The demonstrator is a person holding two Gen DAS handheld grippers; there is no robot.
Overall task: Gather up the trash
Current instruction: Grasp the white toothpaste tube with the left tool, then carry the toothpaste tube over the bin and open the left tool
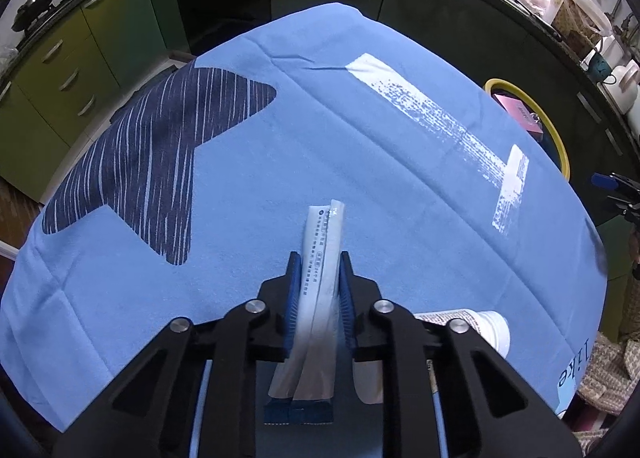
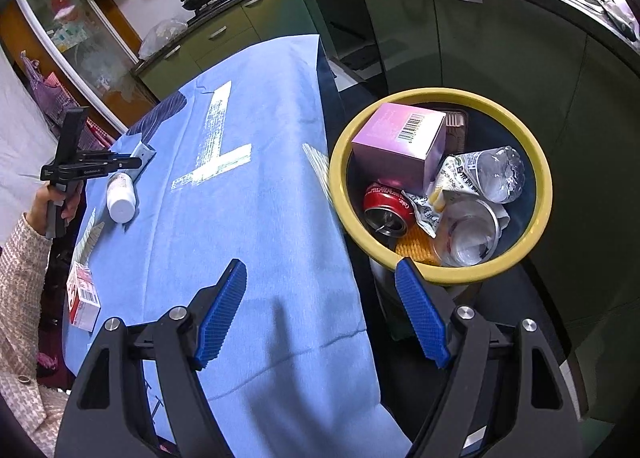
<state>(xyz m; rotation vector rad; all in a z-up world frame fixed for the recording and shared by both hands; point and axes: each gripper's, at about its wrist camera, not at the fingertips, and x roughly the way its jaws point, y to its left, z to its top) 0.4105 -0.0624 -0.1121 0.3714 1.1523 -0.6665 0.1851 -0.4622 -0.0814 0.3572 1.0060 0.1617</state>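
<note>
Blue tablecloth (image 1: 256, 161) covers the whole table, w/ a dark navy star print (image 1: 152, 161) on one side and white printed lettering (image 1: 432, 113) on the other. In the right wrist view the same cloth runs away from the camera, its far edge hanging next to green kitchen cabinets (image 2: 460, 41).

Trash bin (image 2: 538, 161), yellow rim, dark inside, stands just beside the table edge, below table level. Inside it: pink box (image 2: 400, 141) w/ barcode, crushed red cola can (image 2: 386, 207), clear plastic bottle (image 2: 492, 173), clear cup (image 2: 468, 234), crumpled wrapper and an orange piece near the bottom. In the left wrist view only part of the bin's rim shows past the cloth's right edge.

Right gripper (image 2: 320, 314) hovers over the table edge, near the bin; blue-padded fingers (image 2: 222, 314) wide apart, nothing between them.

Left gripper (image 1: 318, 298) is over the cloth, fingers closed on a flat white packet (image 1: 324, 250) w/ small print; packet sticks out forward past the fingertips. From the right wrist view the left gripper sits at the far-left side of the table, held by a hand (image 2: 60, 201) in a knit sleeve.

Still on the cloth: white bottle (image 2: 121, 195) lying on its side just beside the left gripper, and a small red-and-white box (image 2: 82, 296) near the near-left table edge. A striped flat strip lies between those two.
</note>
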